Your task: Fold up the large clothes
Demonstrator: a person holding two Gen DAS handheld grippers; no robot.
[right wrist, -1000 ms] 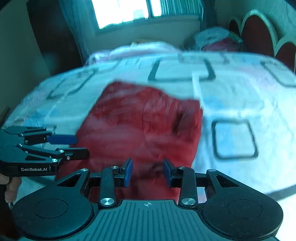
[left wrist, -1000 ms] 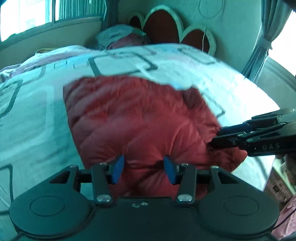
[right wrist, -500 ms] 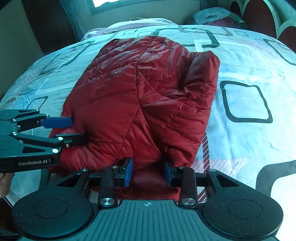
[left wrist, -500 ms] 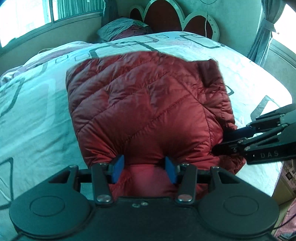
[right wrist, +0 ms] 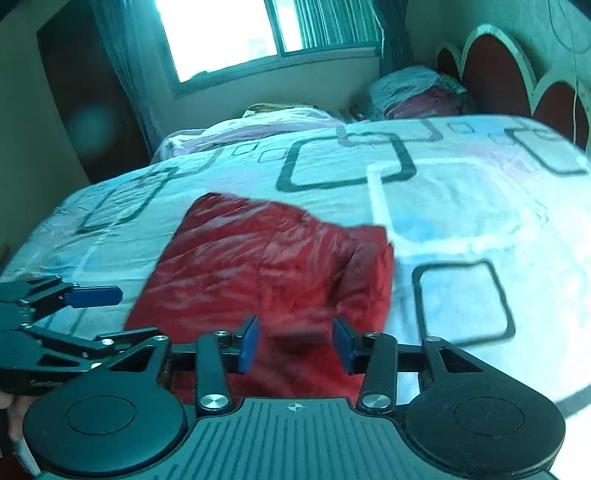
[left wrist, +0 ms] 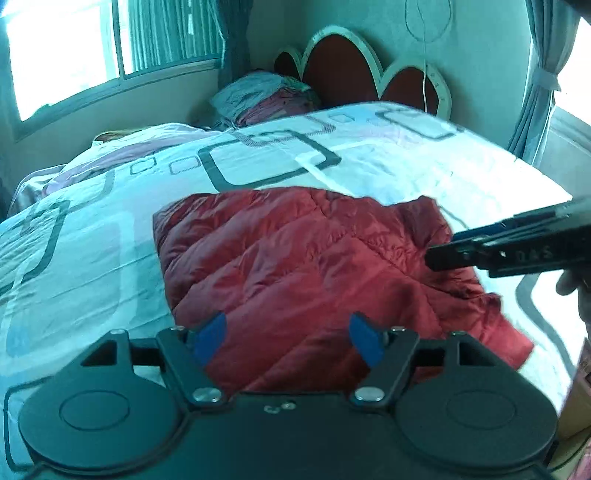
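Bed [left wrist: 369,162]: takes up most of both views, covered by a pale bedspread printed with dark rounded squares; scalloped red headboard [left wrist: 340,70] at the far end, a heap of bedding [left wrist: 262,96] beside it under the window [right wrist: 221,33].

Red quilted down jacket [left wrist: 314,266]: lies folded into a rough rectangle on the bedspread at the near edge of the bed, directly ahead of both your grippers. In the right wrist view it is motion-blurred.

Your left gripper [left wrist: 286,338]: jaws are opening, blue pads standing wide over the jacket's near hem, fabric between them but not pressed.

Your right gripper [right wrist: 293,343]: jaws are opening too, narrower than the left, pads clear of the jacket fabric seen between them. From the left wrist view it hangs above the jacket's right edge.
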